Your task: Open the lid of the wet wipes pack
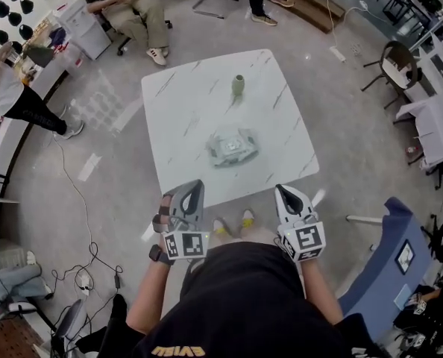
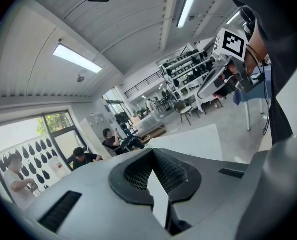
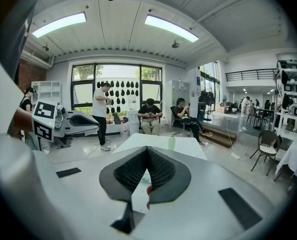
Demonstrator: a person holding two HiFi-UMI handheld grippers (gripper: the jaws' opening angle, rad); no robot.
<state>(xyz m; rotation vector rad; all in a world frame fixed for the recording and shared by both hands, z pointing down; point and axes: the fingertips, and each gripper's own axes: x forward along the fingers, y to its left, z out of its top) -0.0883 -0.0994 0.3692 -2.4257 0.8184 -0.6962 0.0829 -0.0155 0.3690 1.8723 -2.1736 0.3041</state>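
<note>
Two in hand: left gripper (image 1: 198,187) and right gripper (image 1: 281,191), jaws closed on nothing, held abreast at the table's (image 1: 177,95) 6 o'clock edge, we judge to keep the pack (image 1: 233,147) centred between them; pack lies mid-table, bottle (image 1: 239,85) at its 12 o'clock; whether it is open, too small to read

I see an evenly bright room, lit by ceiling strips (image 3: 171,28) and a window (image 3: 83,73). Both gripper views bend hard at their dark rims, and shadows are soft.
</note>
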